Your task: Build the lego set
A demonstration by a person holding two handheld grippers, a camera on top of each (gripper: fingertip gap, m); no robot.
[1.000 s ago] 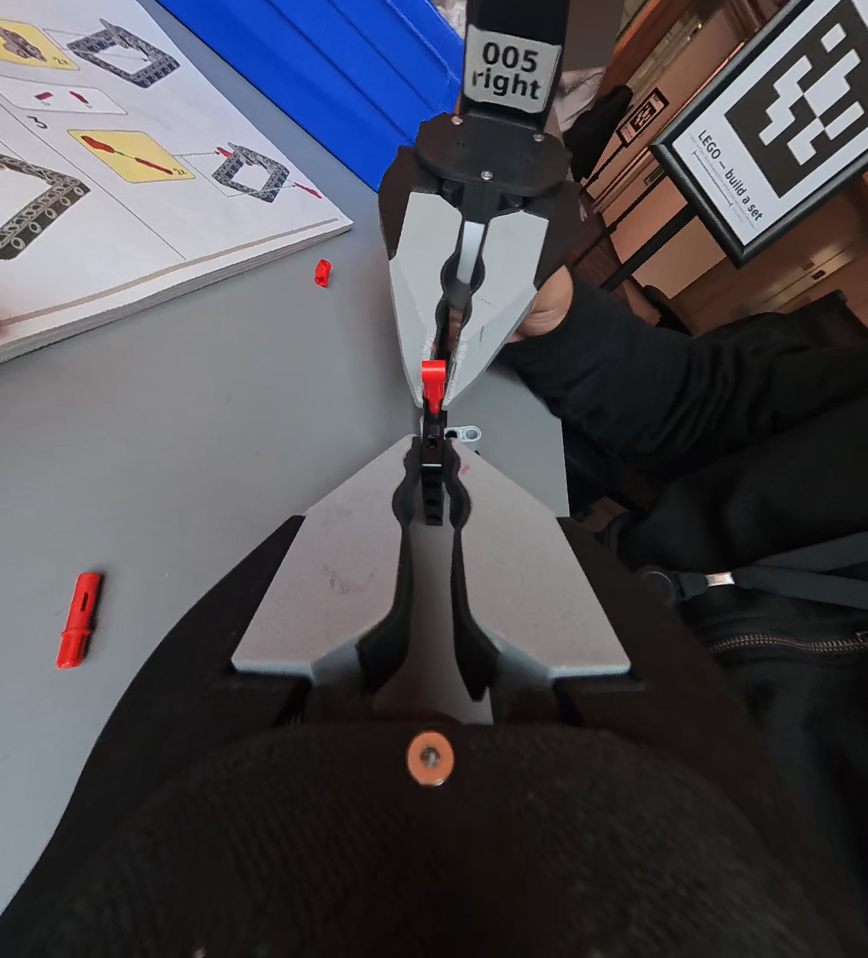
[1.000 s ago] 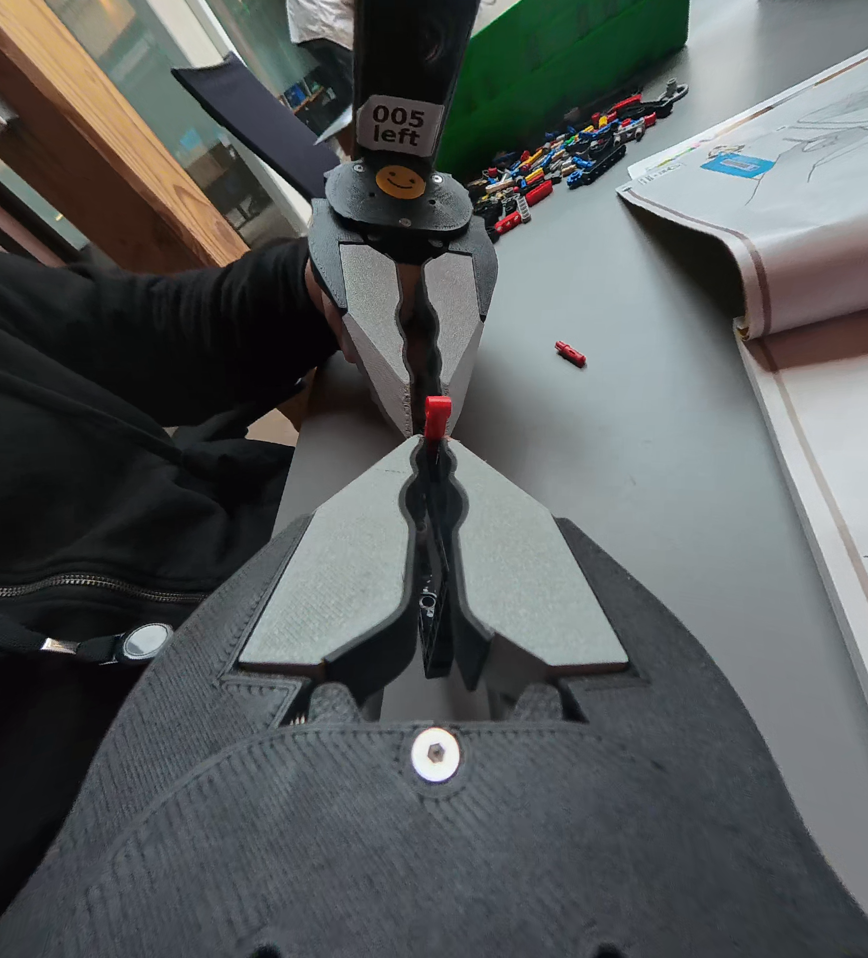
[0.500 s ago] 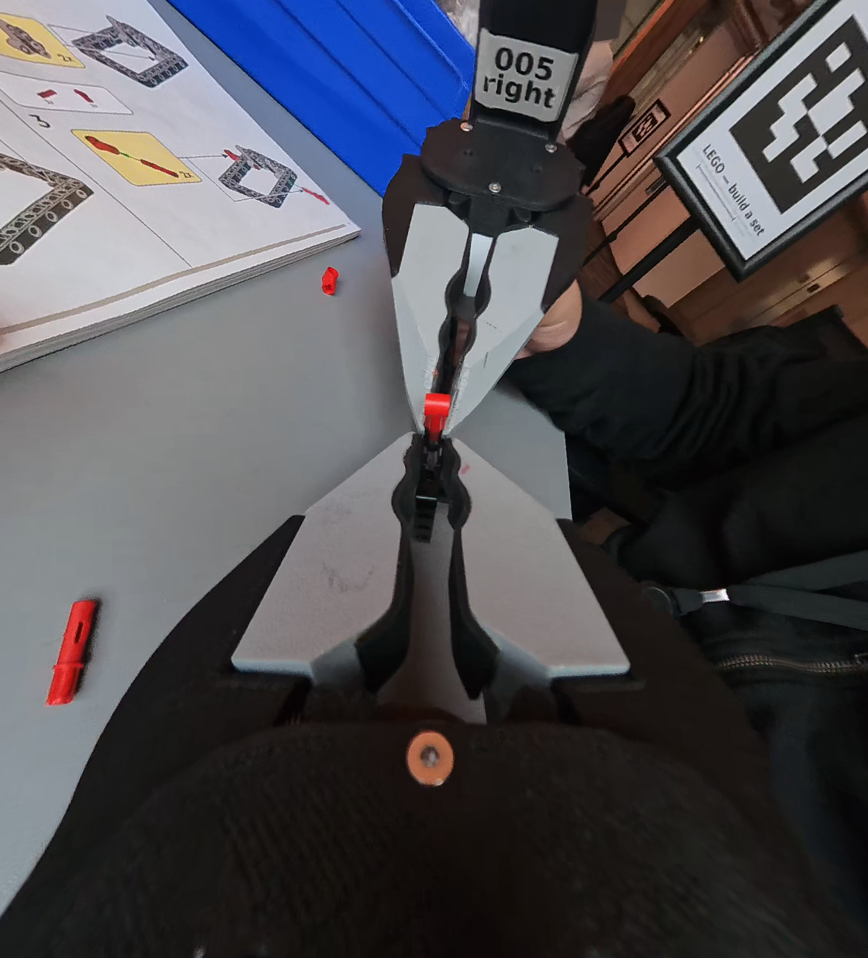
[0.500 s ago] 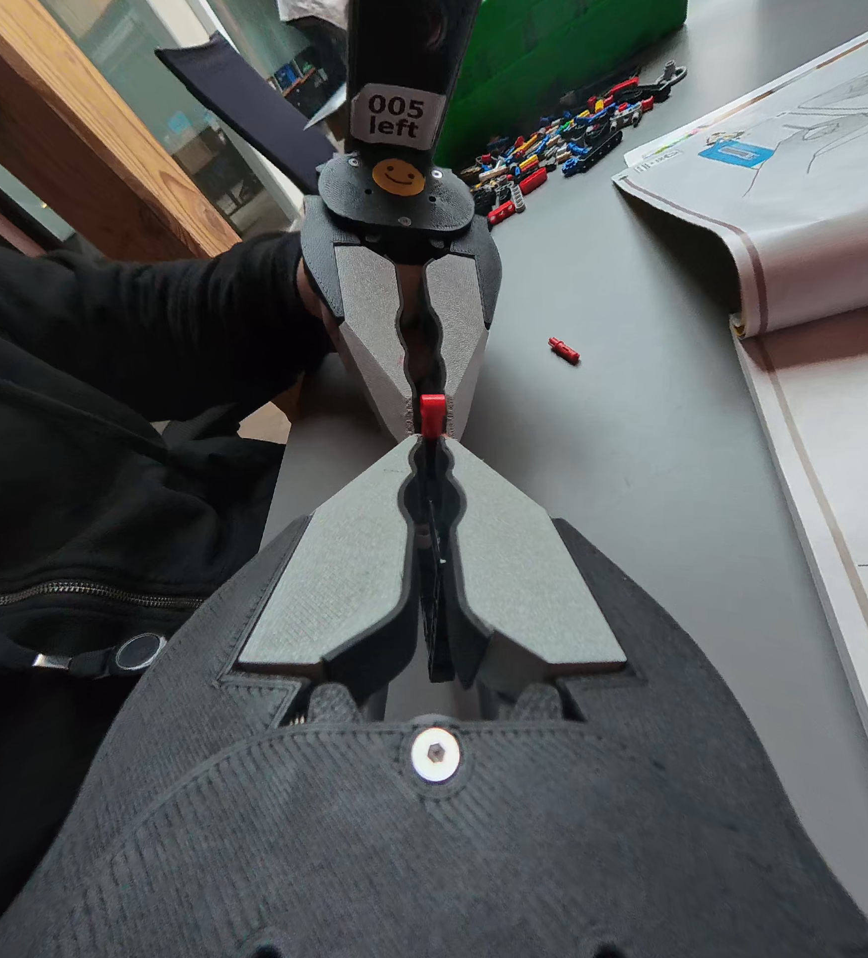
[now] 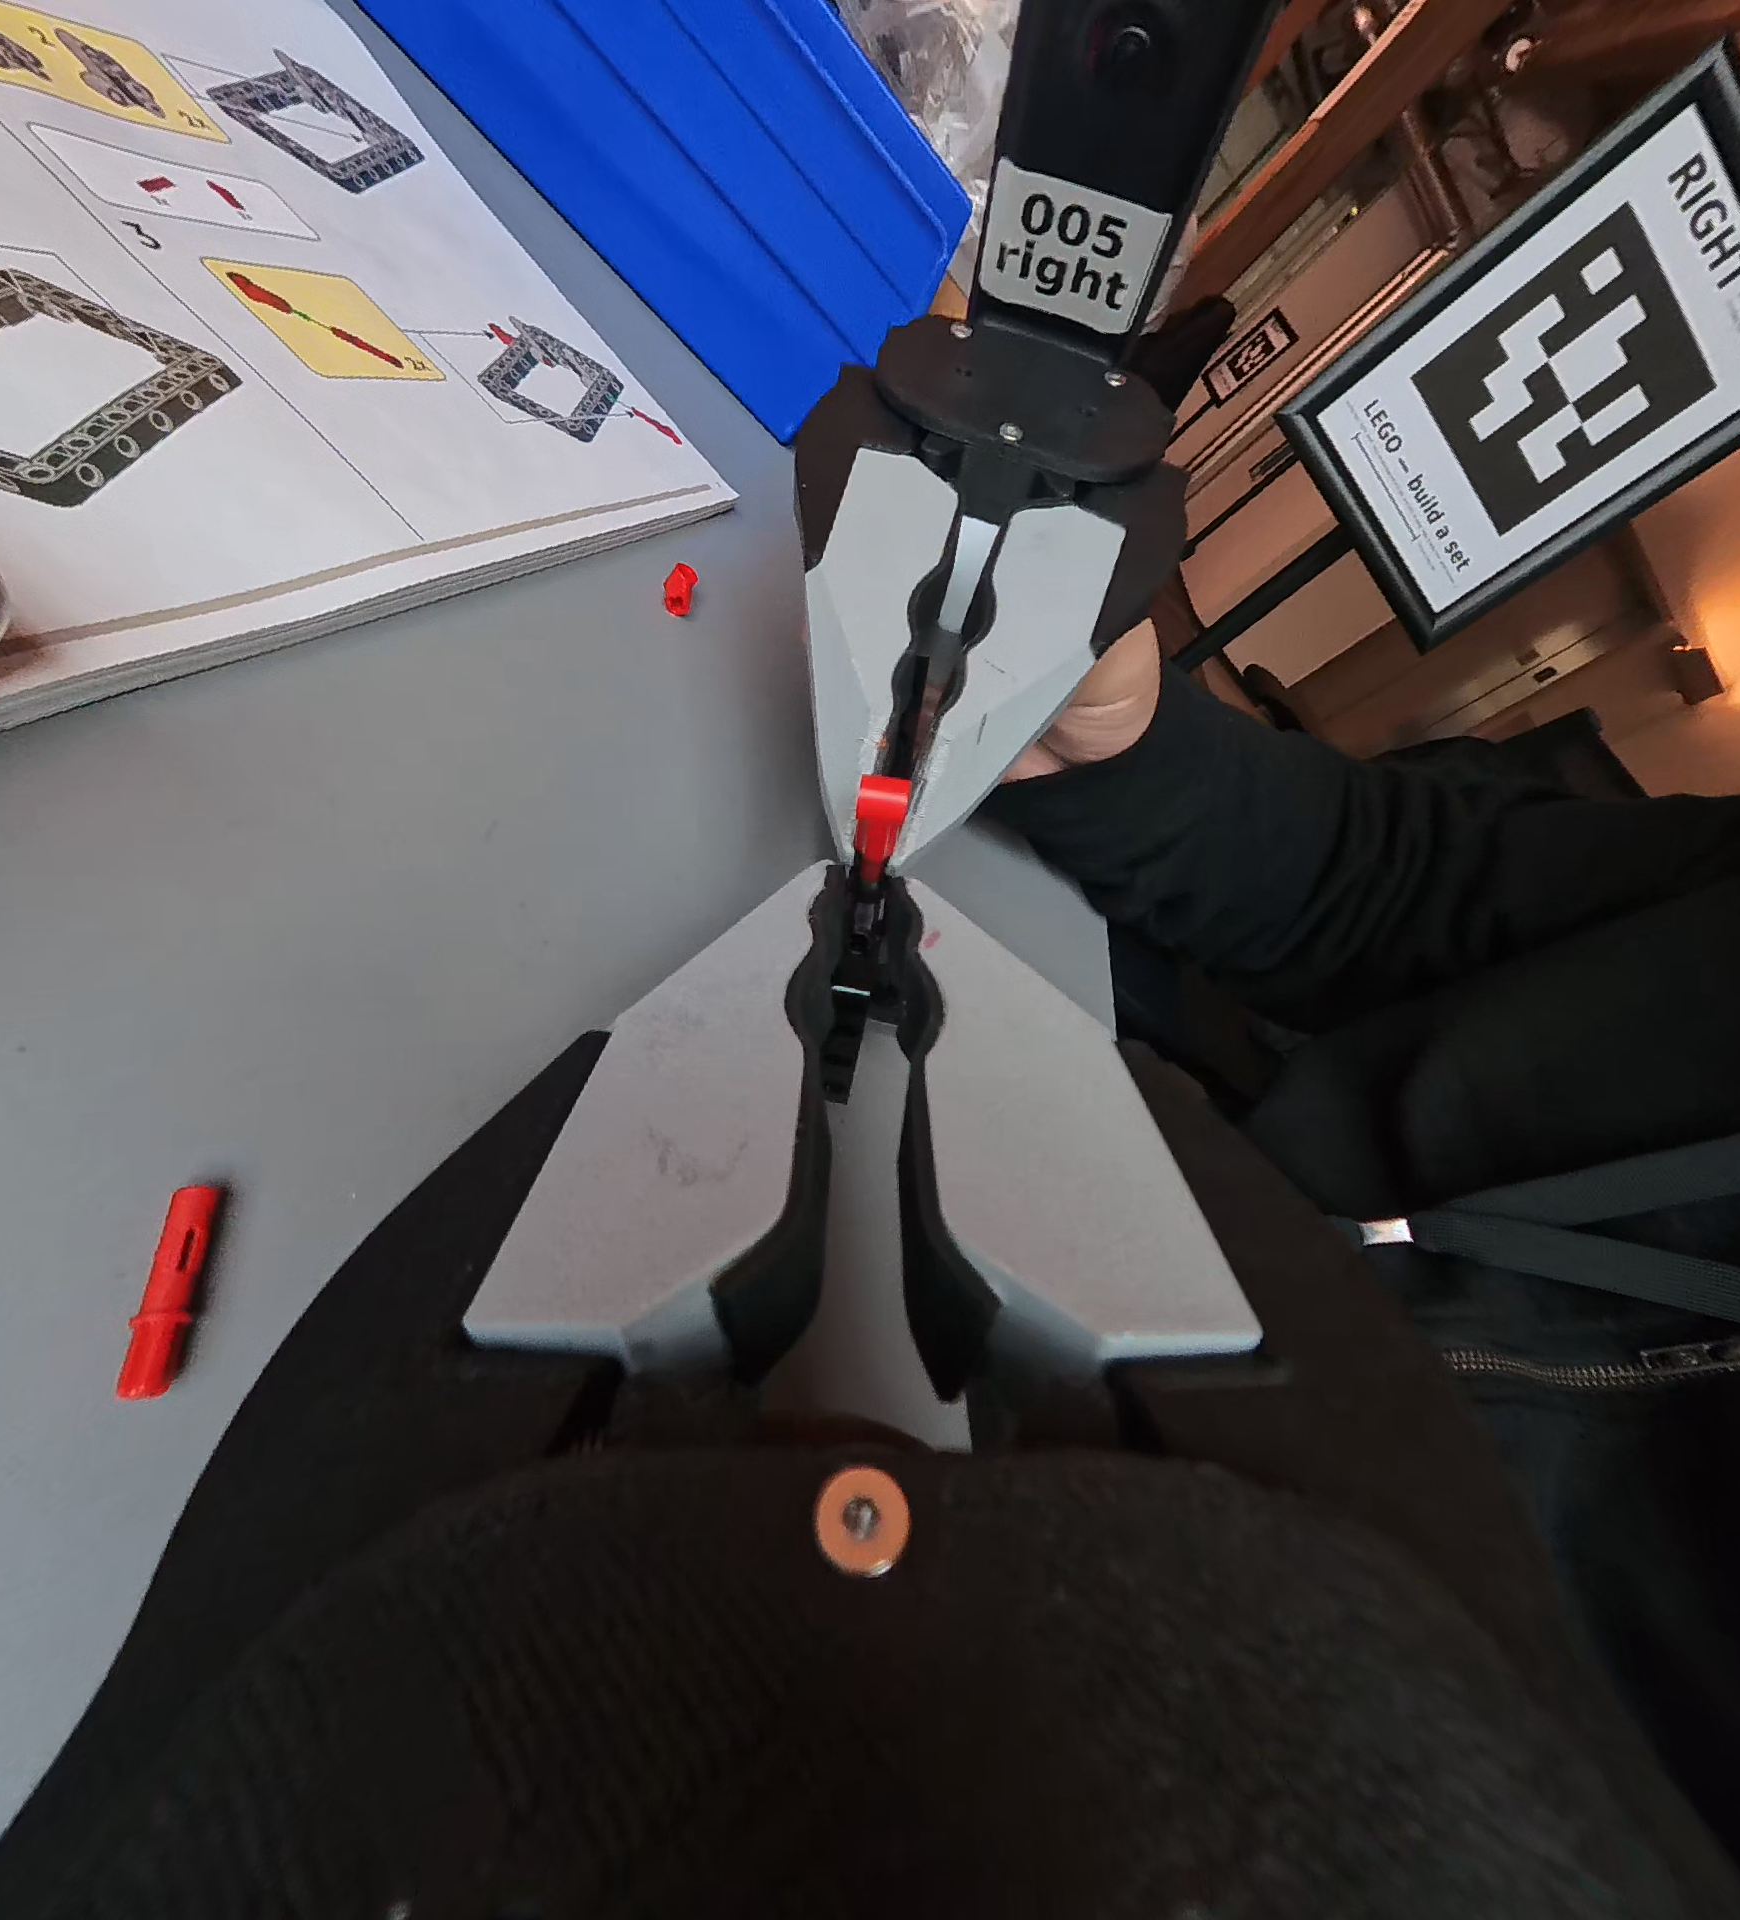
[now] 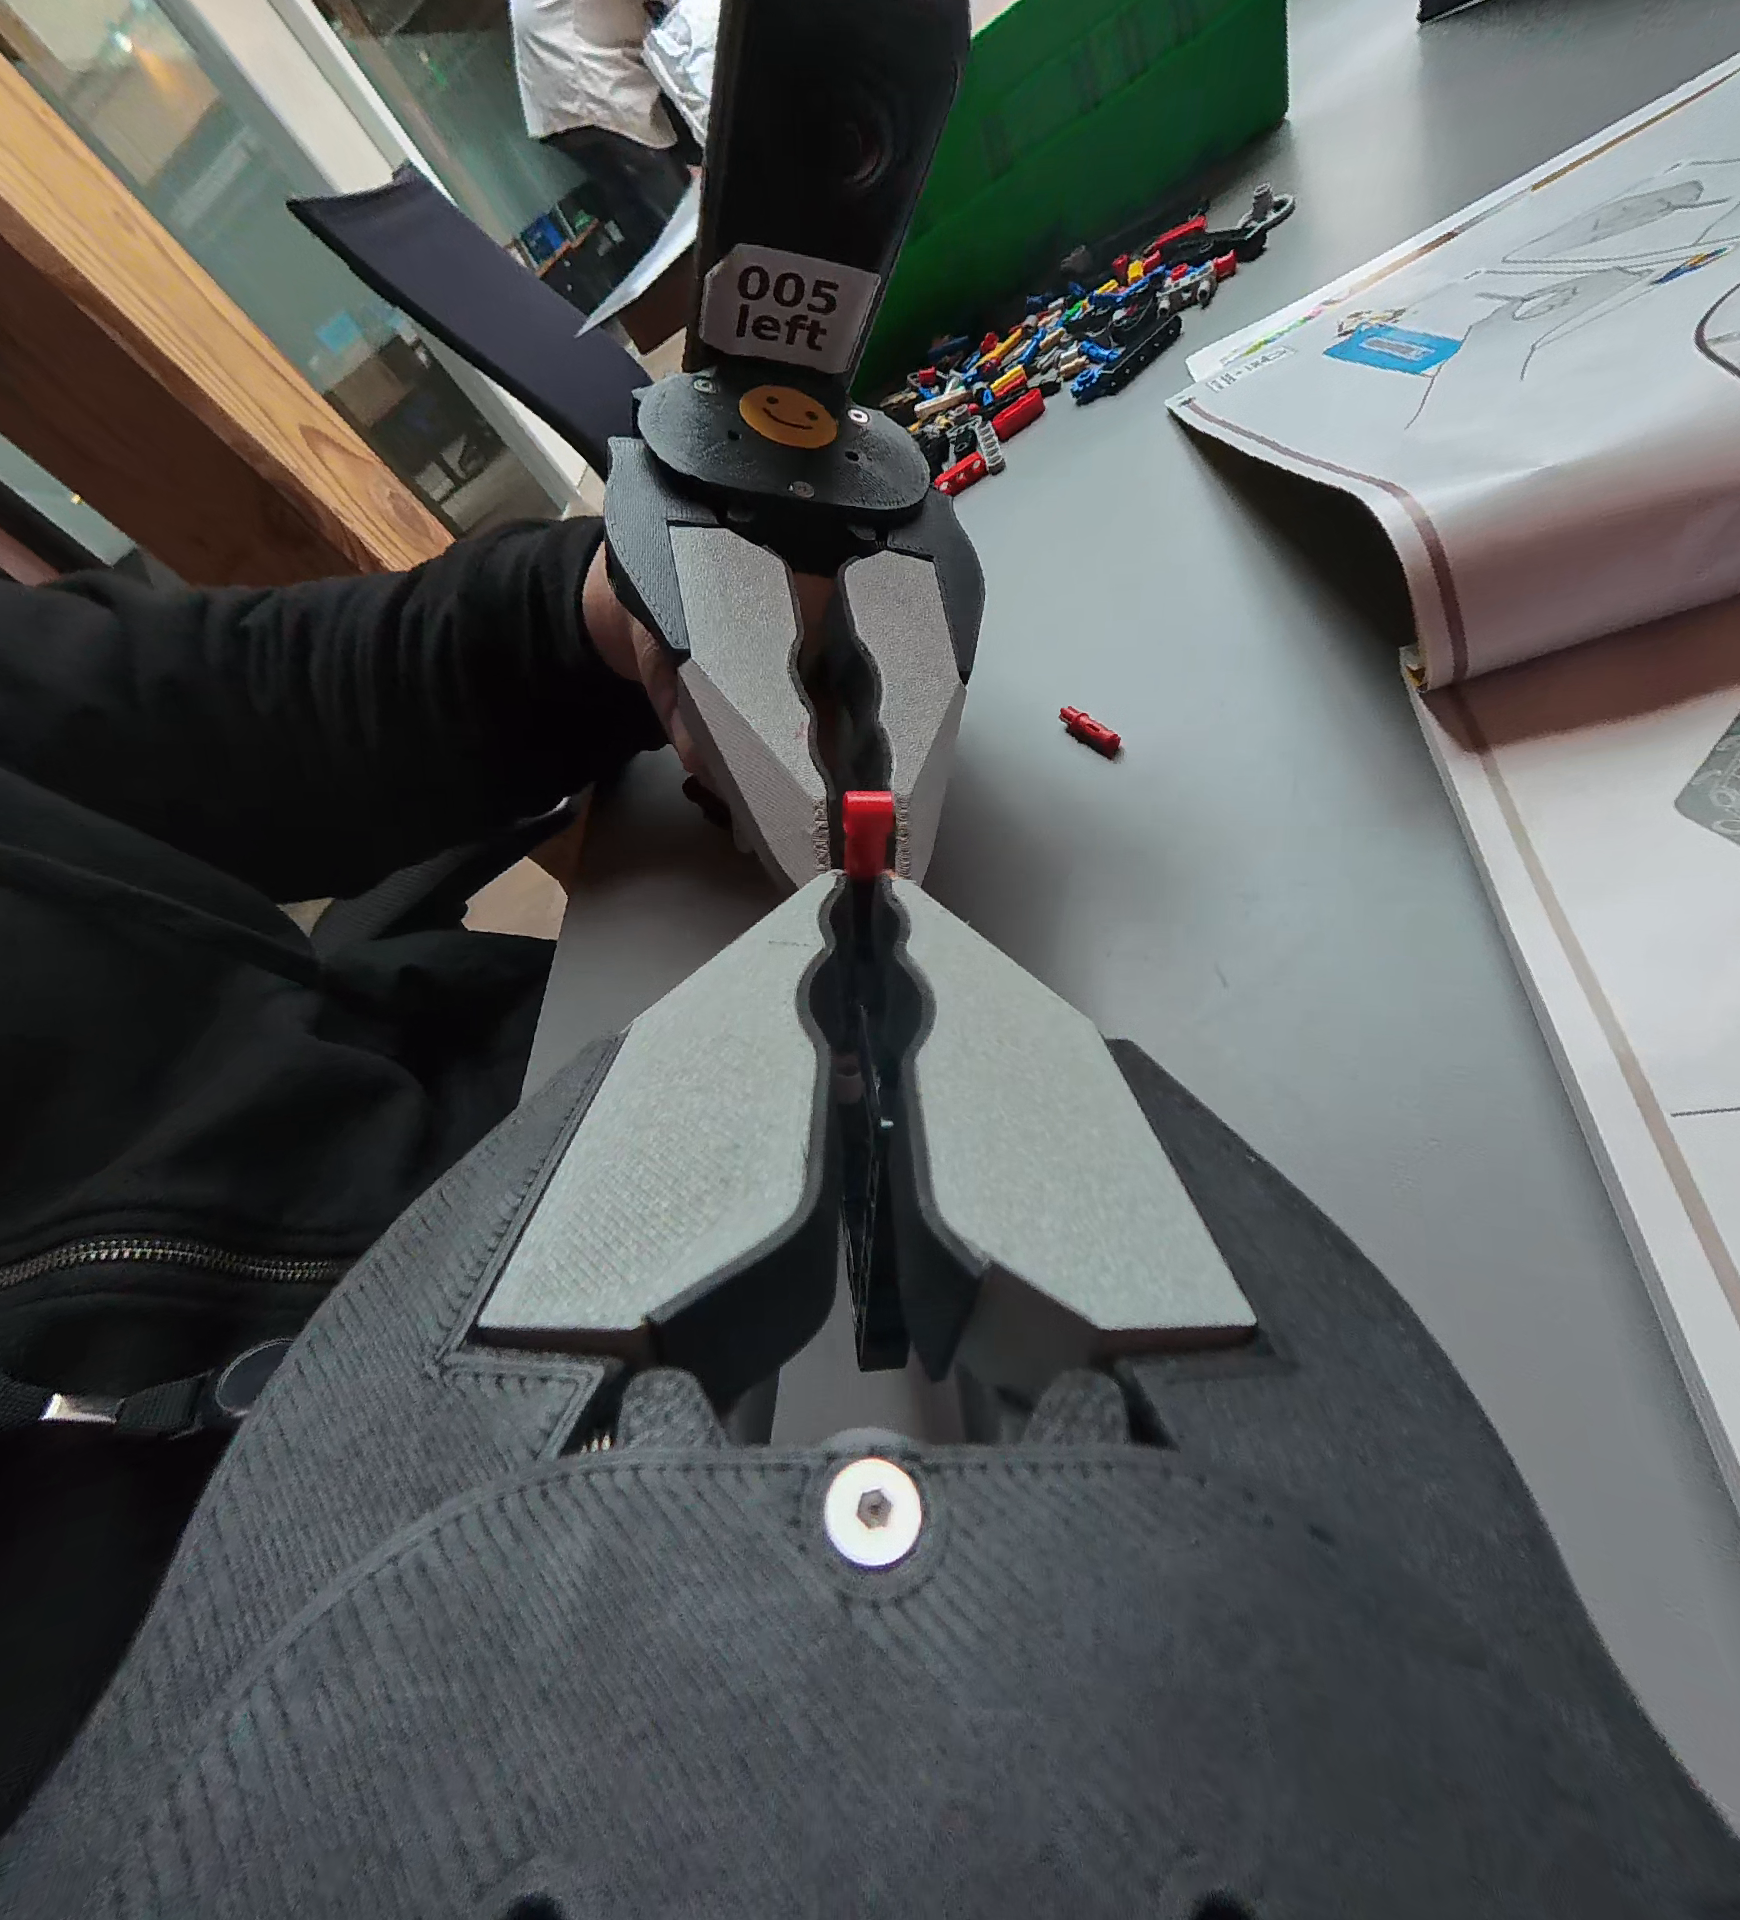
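Between the two sets of tongs, tip to tip above the grey surface (image 5: 346, 831), most of what I am working on is hidden: in the left wrist view my left tongs (image 5: 861, 883) are pressed together on a black toothed lego piece (image 5: 845, 1029), of which I see only a short stretch in the gap behind the tips. How far it runs forward I cannot tell. My right tongs (image 6: 861, 883) are likewise pressed shut on a thin black lego beam (image 6: 871, 1226), seen edge-on in the slot, so its shape is hard to make out. A small red lego pin (image 5: 879, 821) with a squared head sits exactly where the tips meet; from the right wrist view the same pin (image 6: 866, 826) stands up just beyond my right tips, against the left tips, and which piece it is seated in is concealed. Loose on the surface lie a longer red lego pin (image 5: 168, 1288) near my left tongs and a tiny red stub (image 5: 679, 589) just beside the open instruction booklet (image 5: 222, 416), which is cut off by the frame edge. Farther off, a heap of mixed coloured lego parts (image 6: 1063, 364) lies by a green bin (image 6: 1074, 156).
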